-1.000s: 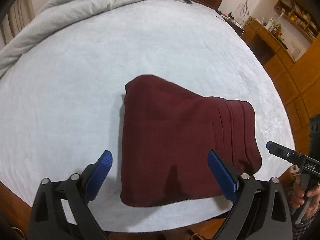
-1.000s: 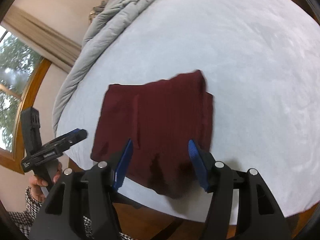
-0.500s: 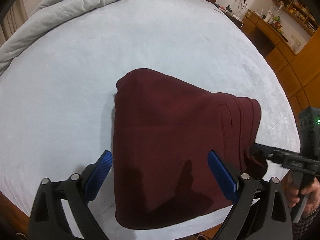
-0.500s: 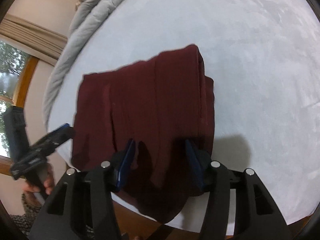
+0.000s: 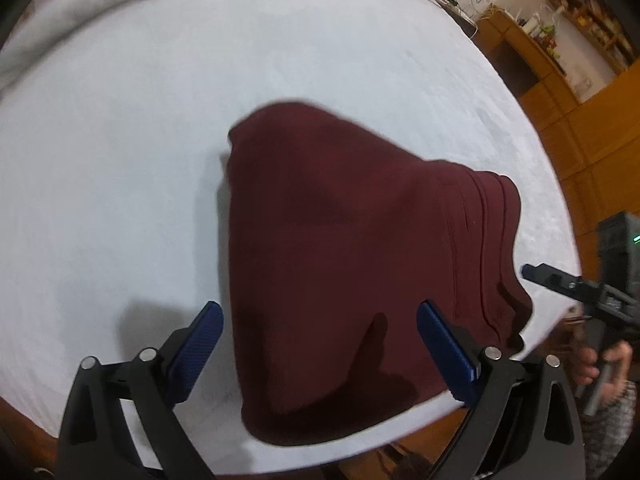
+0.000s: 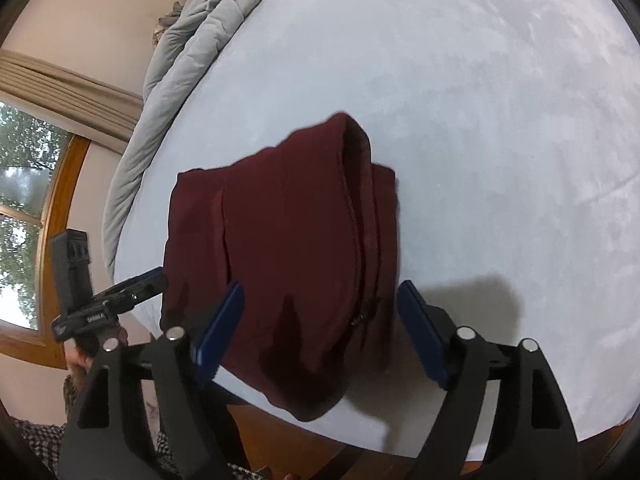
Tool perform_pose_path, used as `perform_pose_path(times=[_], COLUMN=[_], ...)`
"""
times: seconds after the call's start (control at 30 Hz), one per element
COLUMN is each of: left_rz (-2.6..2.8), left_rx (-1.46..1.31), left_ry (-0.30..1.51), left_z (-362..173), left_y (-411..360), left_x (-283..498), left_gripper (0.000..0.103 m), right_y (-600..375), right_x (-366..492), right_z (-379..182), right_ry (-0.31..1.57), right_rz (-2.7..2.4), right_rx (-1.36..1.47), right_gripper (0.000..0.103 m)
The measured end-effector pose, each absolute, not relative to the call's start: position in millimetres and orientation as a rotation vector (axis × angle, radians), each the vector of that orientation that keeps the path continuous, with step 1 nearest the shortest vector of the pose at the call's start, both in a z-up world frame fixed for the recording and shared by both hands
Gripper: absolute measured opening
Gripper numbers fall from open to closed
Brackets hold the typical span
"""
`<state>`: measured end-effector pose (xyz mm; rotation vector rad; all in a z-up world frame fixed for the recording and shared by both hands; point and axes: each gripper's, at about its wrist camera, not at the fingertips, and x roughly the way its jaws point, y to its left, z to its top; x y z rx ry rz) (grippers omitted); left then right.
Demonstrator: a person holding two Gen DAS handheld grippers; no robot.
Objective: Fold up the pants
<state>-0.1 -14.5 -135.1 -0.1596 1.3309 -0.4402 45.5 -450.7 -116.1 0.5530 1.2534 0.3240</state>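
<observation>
Bed (image 5: 120, 160): a pale sheet fills both wrist views, running ahead of the two grippers; a grey quilt (image 6: 192, 32) is bunched along its far side, well apart from the work.

Pants (image 5: 344, 264): a dark red, already folded bundle lies on the sheet at the near edge of the bed, straight ahead of and below both grippers, its front corner drooping a little over the edge.

Handling: the knit looks soft, light and limp, likely to sag and slide out of square if lifted by one layer; the stacked edges on the right side in the left wrist view look the thickest and surest place to pinch, taking all layers together.

Left gripper (image 5: 320, 344): jaws stand spread wide over the near part of the bundle, one blue pad (image 5: 192, 344) over bare sheet, the other over the cloth; nothing is pinched.

Right gripper (image 6: 320, 328): jaws have just been opening and now straddle the bundle's near right part with the cloth between them, pads clear of it, so it grasps nothing.

Hand (image 5: 596, 364): it grips the right tool's handle, seen beyond the left gripper.
</observation>
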Motion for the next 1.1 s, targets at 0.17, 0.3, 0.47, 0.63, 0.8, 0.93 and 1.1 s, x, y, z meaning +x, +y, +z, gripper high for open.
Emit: perform_pose_path(times=[0.17, 0.3, 0.47, 0.63, 0.8, 0.93, 1.1], left_rz=[-0.537, -0.607, -0.692, -0.779, -0.812, -0.822, -0.751], left_rx=[-0.355, -0.412, -0.431, -0.496, -0.481, -0.445, -0.519], left_ry=[1.458, 1.492, 1.531, 1.547, 1.55, 1.561, 1.596], left_z=[-172.1, -190.7, -205.9, -214.4, -208.2, -213.7, -223.0], left_y=[20.6, 21.1, 4.2, -9.0, -10.3, -13.1, -4.6], left_x=[12.3, 21.1, 28.2, 38.7, 32.6, 29.5, 33.3], left_gripper=[0.098, 0.098, 0.098, 0.099, 0.099, 0.099, 0.084], right_y=[-459.8, -462.6, -470.8, -472.8, -454.6, -443.1, -442.7], right_x=[46.5, 49.4, 50.9, 58.2, 65.3, 70.3, 72.3], right_z=[-136.3, -155.9, -177.6, -187.9, -179.5, -190.5, -187.9], right_ry=[1.292, 1.338, 1.349, 1.345, 1.337, 1.358, 1.335], right_rz=[0.362, 0.387, 0.44, 0.502, 0.606, 0.606, 0.614], right_rx=[0.601, 0.606, 0.695, 0.759, 0.717, 0.708, 0.762], right_gripper=[0.083, 0.083, 0.088, 0.093, 0.09, 0.09, 0.067])
